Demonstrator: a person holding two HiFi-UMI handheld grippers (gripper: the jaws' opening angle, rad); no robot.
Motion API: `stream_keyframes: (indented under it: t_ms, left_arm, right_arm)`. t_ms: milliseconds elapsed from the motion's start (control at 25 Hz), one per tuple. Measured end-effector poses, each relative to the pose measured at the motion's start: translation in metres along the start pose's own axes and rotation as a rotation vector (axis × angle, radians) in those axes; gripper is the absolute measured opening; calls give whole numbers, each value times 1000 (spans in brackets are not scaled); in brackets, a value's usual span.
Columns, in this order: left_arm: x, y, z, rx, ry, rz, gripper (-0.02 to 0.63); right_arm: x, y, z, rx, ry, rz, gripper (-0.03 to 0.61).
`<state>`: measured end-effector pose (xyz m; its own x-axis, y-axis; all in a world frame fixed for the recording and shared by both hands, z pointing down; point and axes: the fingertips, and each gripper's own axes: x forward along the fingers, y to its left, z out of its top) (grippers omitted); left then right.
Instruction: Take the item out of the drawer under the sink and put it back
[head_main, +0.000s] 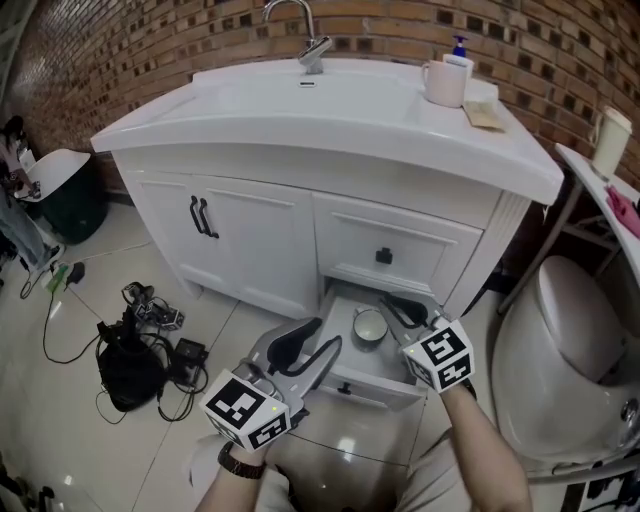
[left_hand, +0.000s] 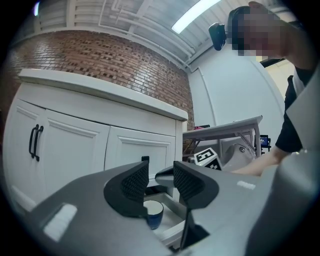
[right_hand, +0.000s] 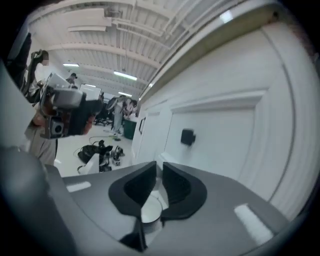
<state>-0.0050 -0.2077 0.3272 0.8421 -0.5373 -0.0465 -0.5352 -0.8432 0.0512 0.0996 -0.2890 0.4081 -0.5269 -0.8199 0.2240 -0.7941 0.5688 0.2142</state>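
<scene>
The bottom drawer (head_main: 362, 388) of the white sink cabinet stands pulled out. Inside it sits a small cup (head_main: 370, 327), blue outside and white inside; the left gripper view shows the cup (left_hand: 154, 213) upright in the drawer. My right gripper (head_main: 392, 306) reaches into the drawer at the cup's right side. In the right gripper view its jaws (right_hand: 159, 182) stand almost together, with the cup's white rim (right_hand: 150, 212) caught between them. My left gripper (head_main: 312, 350) hovers above the drawer's front left corner; its jaws (left_hand: 161, 181) are open with nothing in them.
Above the open drawer is a shut drawer with a black knob (head_main: 384, 256); cabinet doors with black handles (head_main: 203, 217) are to the left. A black bag and cables (head_main: 130, 355) lie on the floor at the left. A toilet (head_main: 570, 350) stands close on the right.
</scene>
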Motion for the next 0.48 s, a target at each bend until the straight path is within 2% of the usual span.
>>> stream_keyframes:
  t_ms: [40,240,480]
  left_arm:
    - [-1,1,2,3,-5,17,160]
    - [-8,0,11,-3,-29,67,161]
    - [-13,-21,17,5,-25,47,158]
  right_arm:
    - [-11,-5,13,7,-53,-37,24]
    - [-59,-14,50,58,-183,-139,23]
    - [-107,-1,80,34,-251,-188,69]
